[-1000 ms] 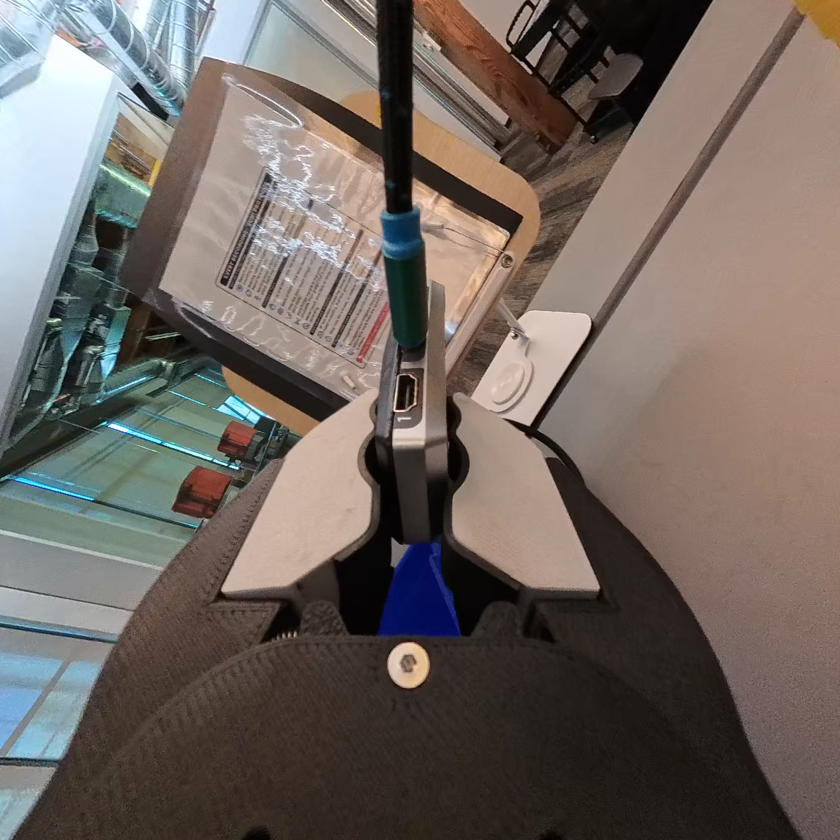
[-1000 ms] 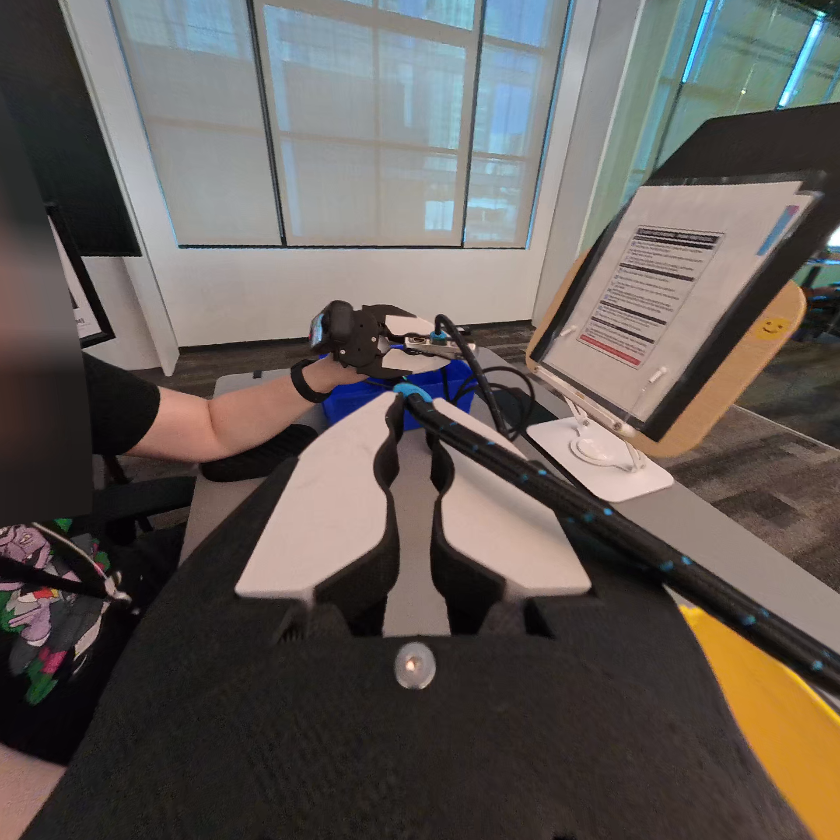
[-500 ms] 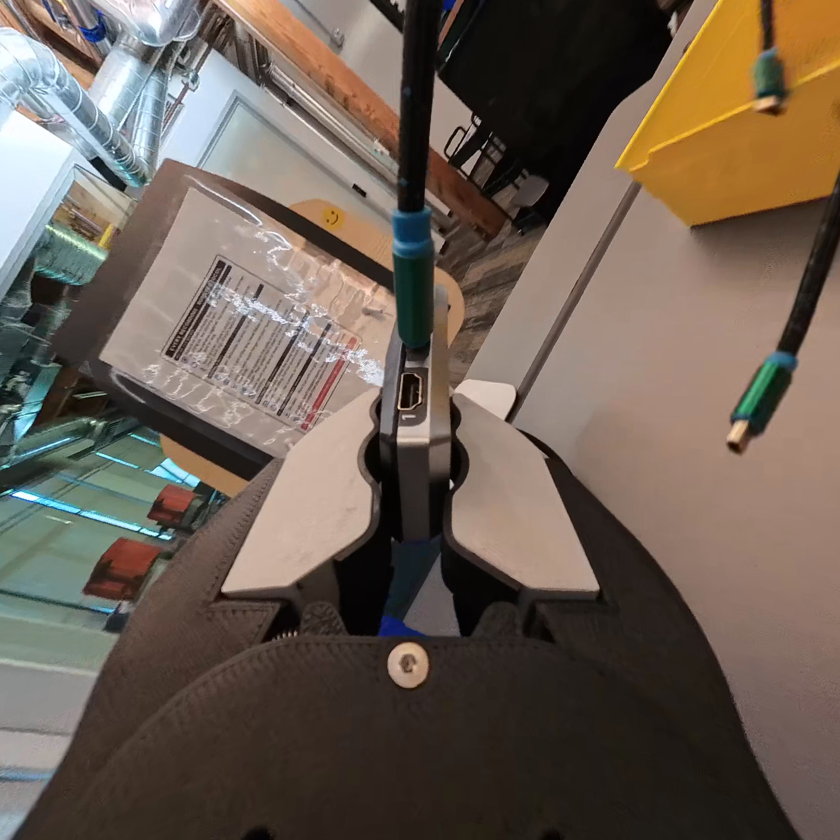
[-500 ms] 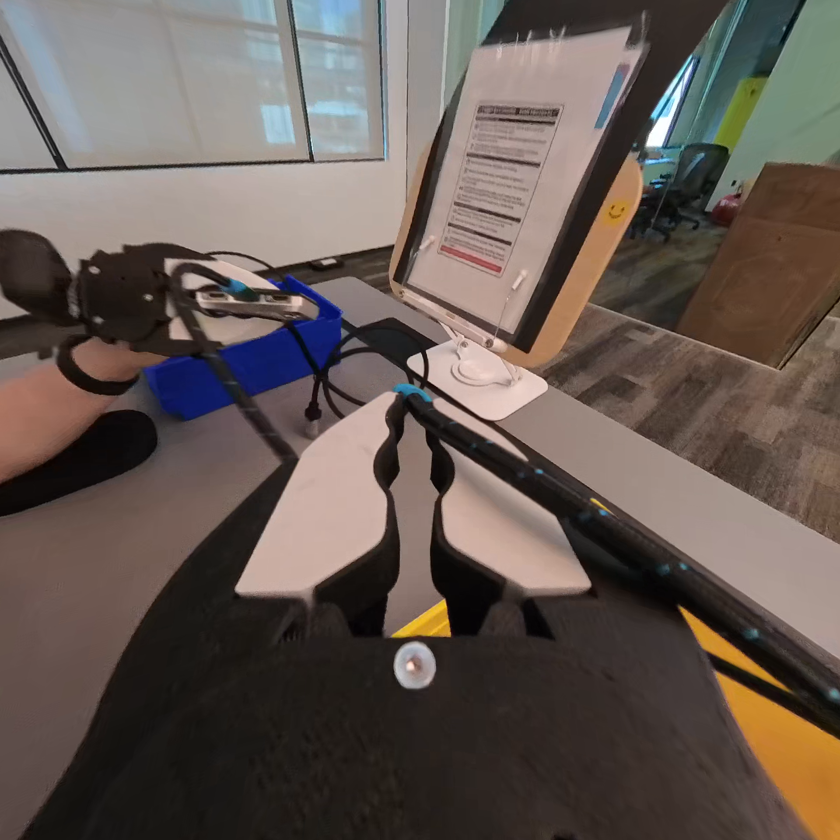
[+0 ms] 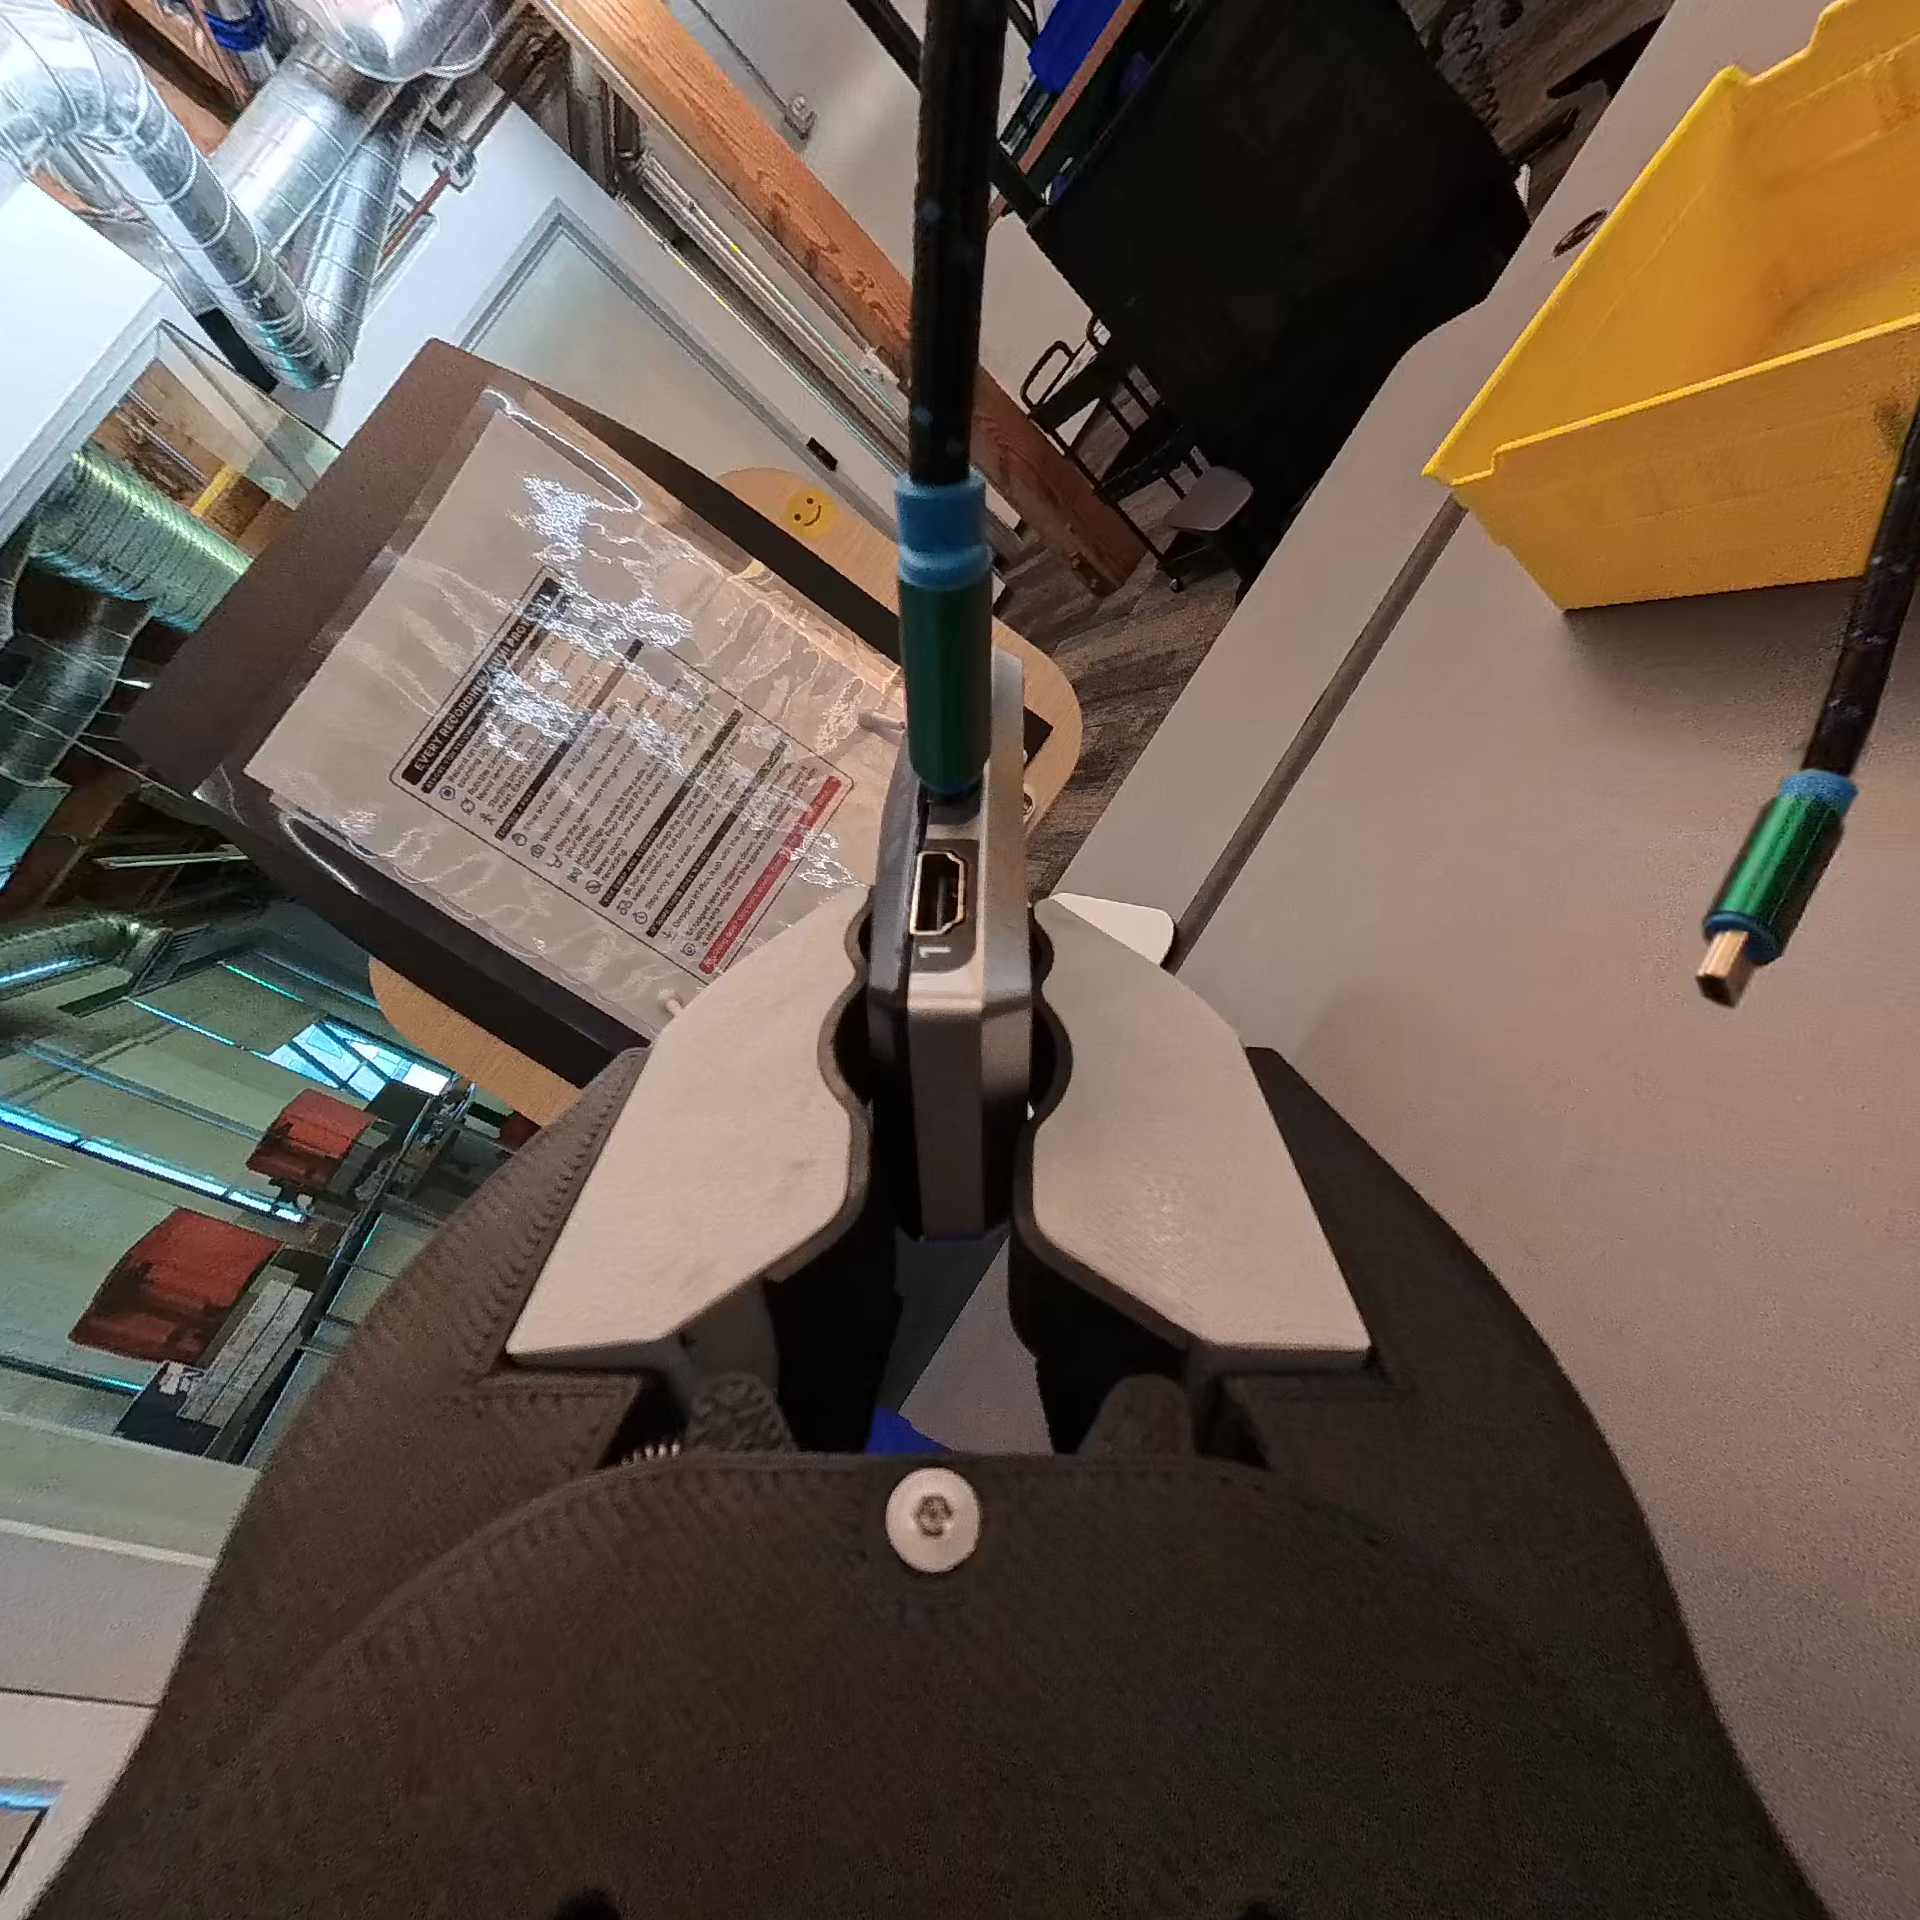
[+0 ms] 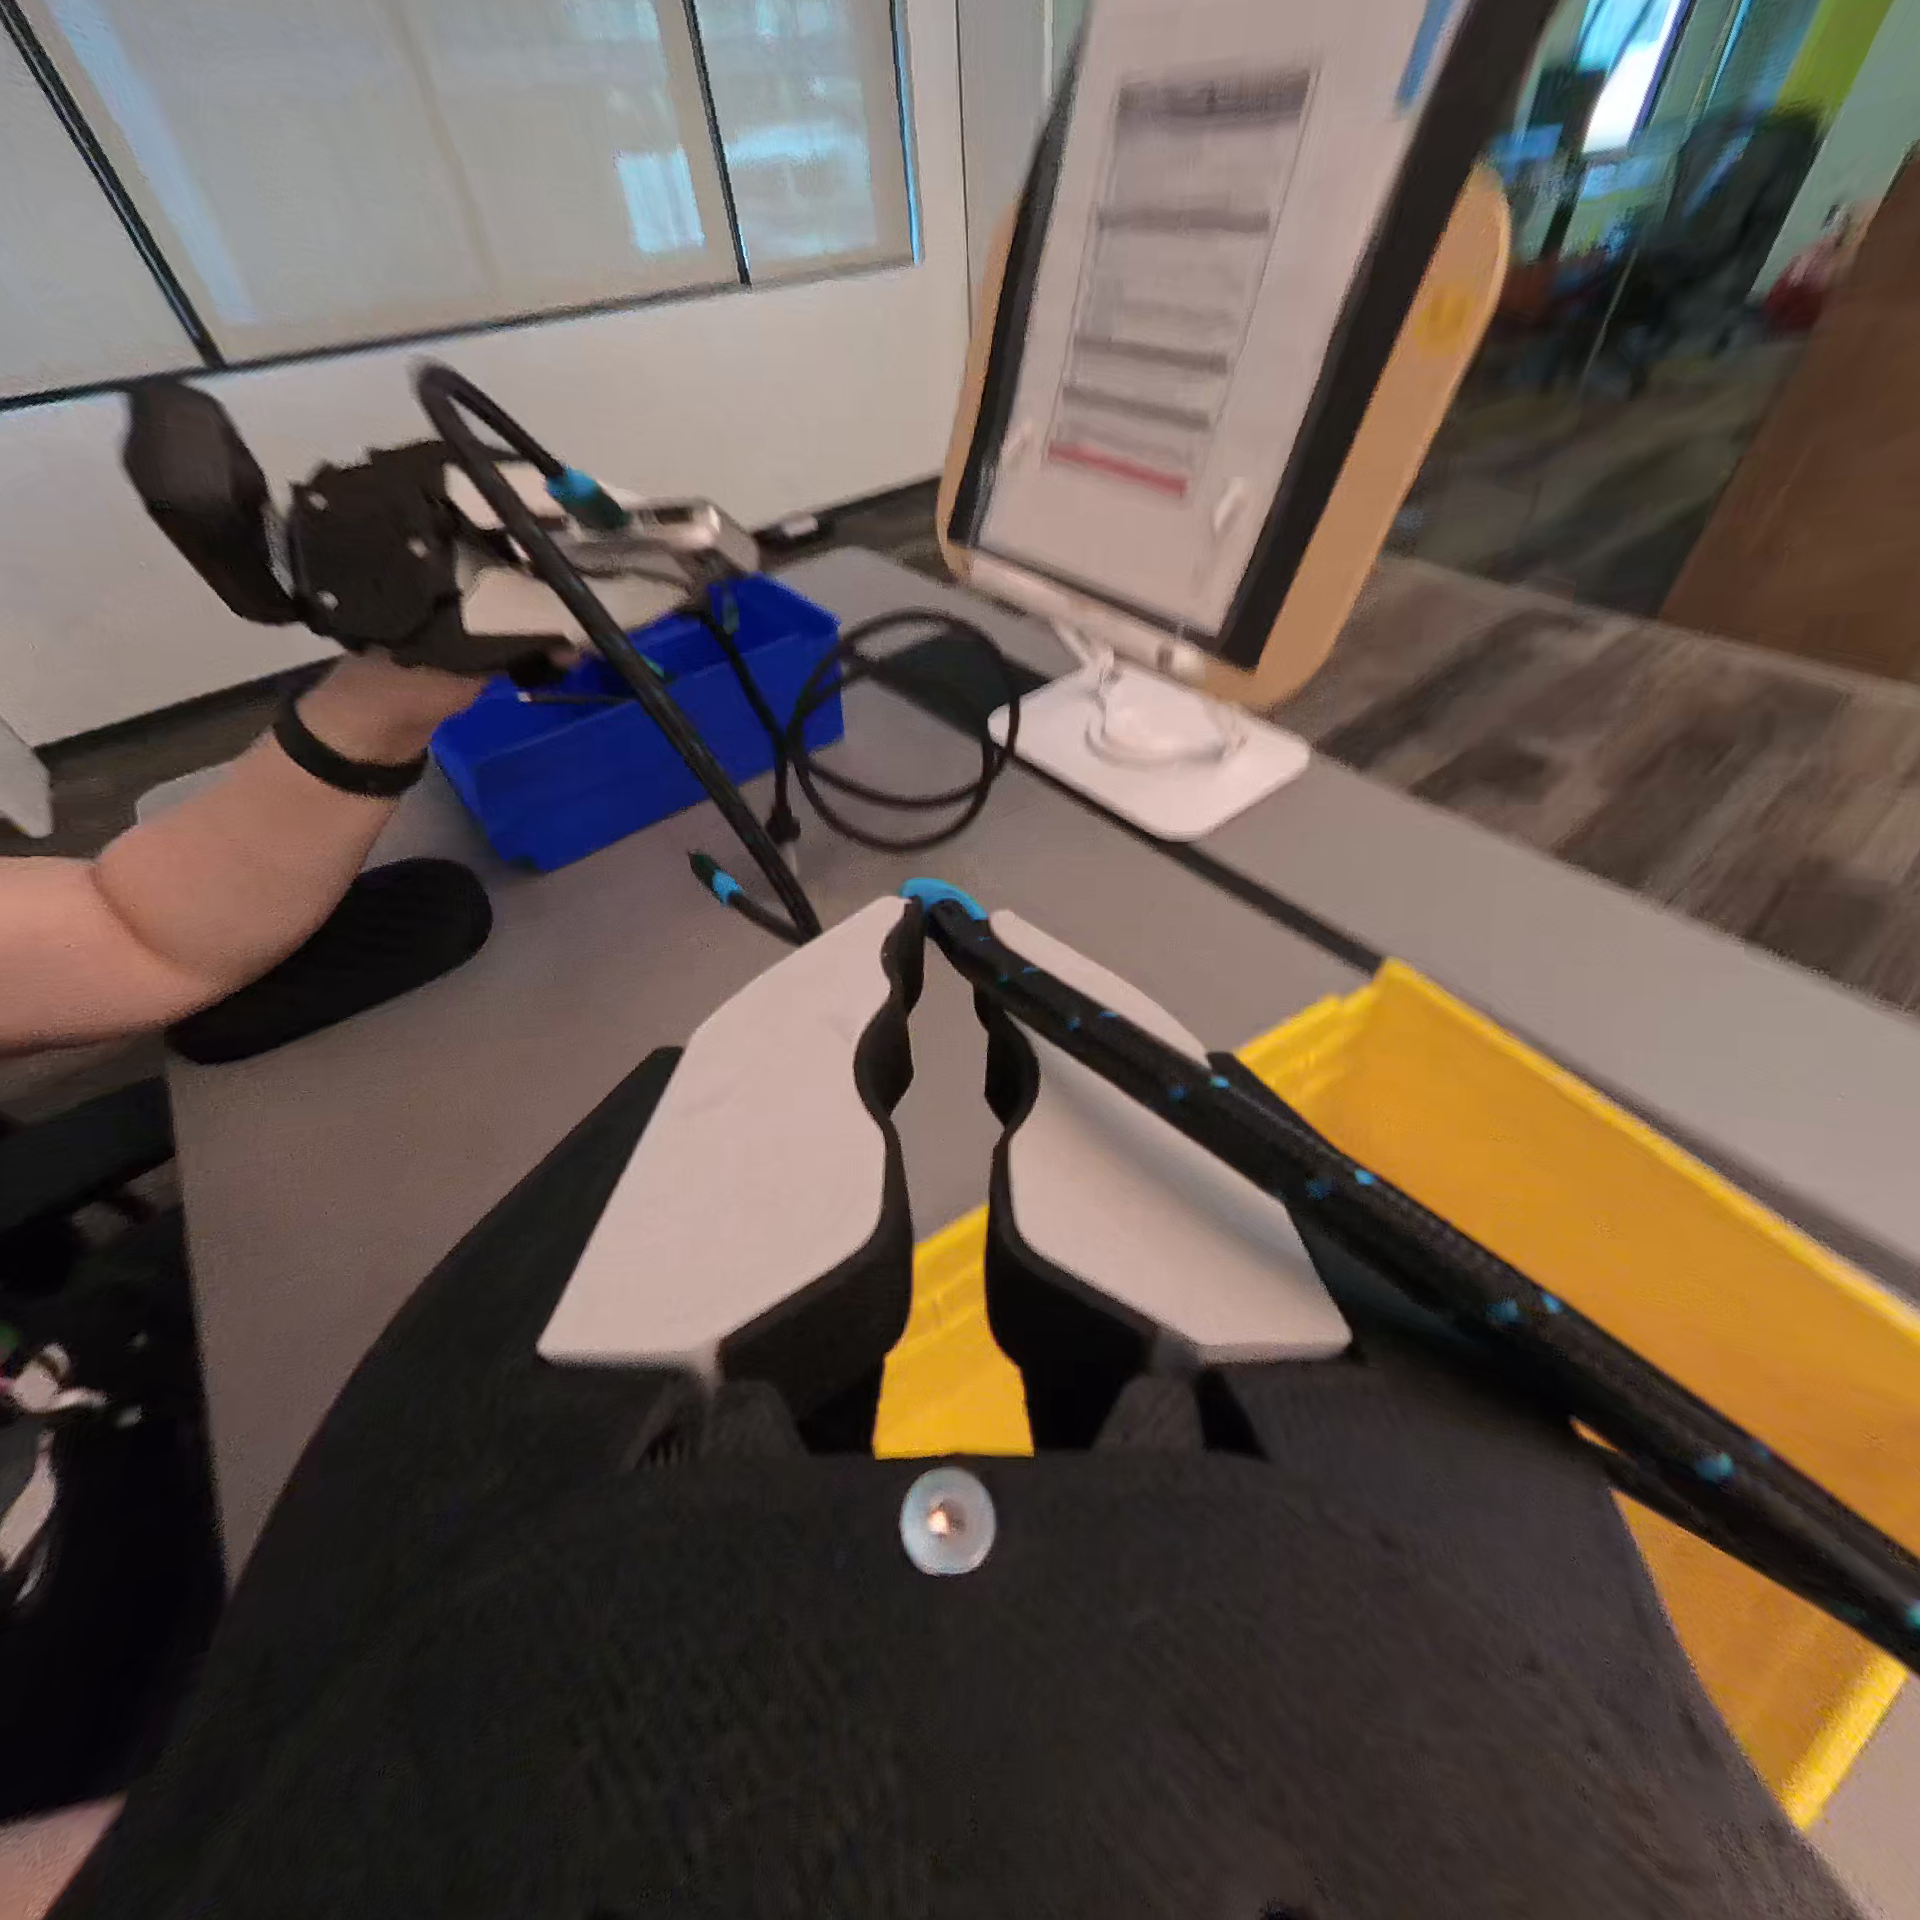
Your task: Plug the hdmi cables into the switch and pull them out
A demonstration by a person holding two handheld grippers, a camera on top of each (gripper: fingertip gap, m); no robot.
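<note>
My left gripper [image 5: 951, 940] is shut on the grey HDMI switch [image 5: 951, 1091] and holds it edge-up in the air. One black cable's green-and-blue plug [image 5: 940, 665] sits in the switch's far port. The near port [image 5: 940, 896] is empty. A second green plug [image 5: 1766, 883] hangs free at the right. My right gripper [image 6: 940, 920] is shut on a black braided cable [image 6: 1351, 1195] at its blue collar [image 6: 935, 891]; the plug beyond it is hidden. It is above the yellow bin [image 6: 1558, 1195]. The left gripper [image 6: 395, 561] and the switch [image 6: 665, 520] show at the far left.
A blue bin [image 6: 582, 758] stands under the left gripper, with a coil of black cable [image 6: 904, 727] beside it. A loose plug [image 6: 717, 885] is near my right fingertips. A tilted sign on a white stand [image 6: 1174, 748] is at the back. A person's arm [image 6: 156, 914] rests by a black pad [image 6: 343, 956]. There is about 30 centimetres between the tips of the two grippers.
My right gripper has swung right and down with its cable, from near the left gripper to over the yellow bin. The left gripper has turned with the switch; the yellow bin and free plug came into view.
</note>
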